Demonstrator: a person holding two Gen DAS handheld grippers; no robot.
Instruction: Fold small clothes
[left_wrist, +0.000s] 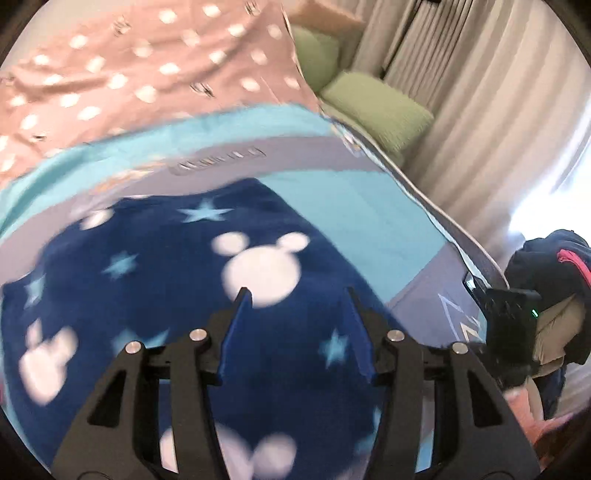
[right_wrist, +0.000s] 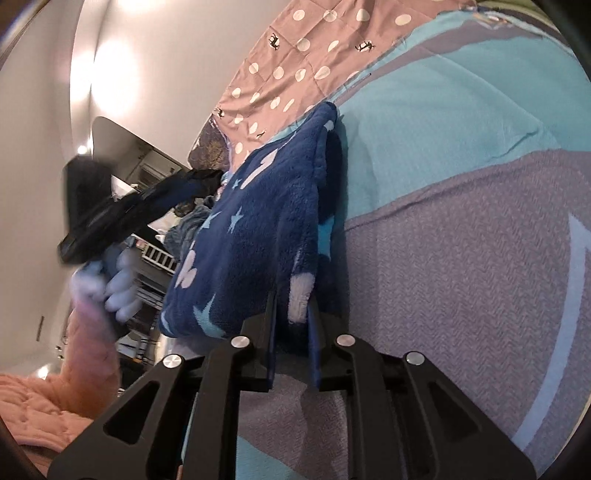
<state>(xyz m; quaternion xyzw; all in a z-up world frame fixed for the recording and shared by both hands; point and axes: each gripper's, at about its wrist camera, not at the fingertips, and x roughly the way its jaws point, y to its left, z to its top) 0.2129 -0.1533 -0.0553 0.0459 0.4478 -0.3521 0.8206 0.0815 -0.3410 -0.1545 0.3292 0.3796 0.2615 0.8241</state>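
The left hand-held gripper is seen with jaws spread partway, nothing pinched between them; it is held above the navy fleece garment, with no contact visible. The view is motion-blurred. The right hand-held gripper is set narrow, its jaws closed on the near edge of the same garment, a fold of fleece being caught between the blue pads. From the right wrist view the left hand-held gripper is seen off to the left, gripped by a gloved hand with a pink sleeve. The garment, dark blue with white mouse-head shapes and light blue stars, is laid folded on the bed, on a turquoise and grey striped cover. A pink dotted quilt lies beyond it.
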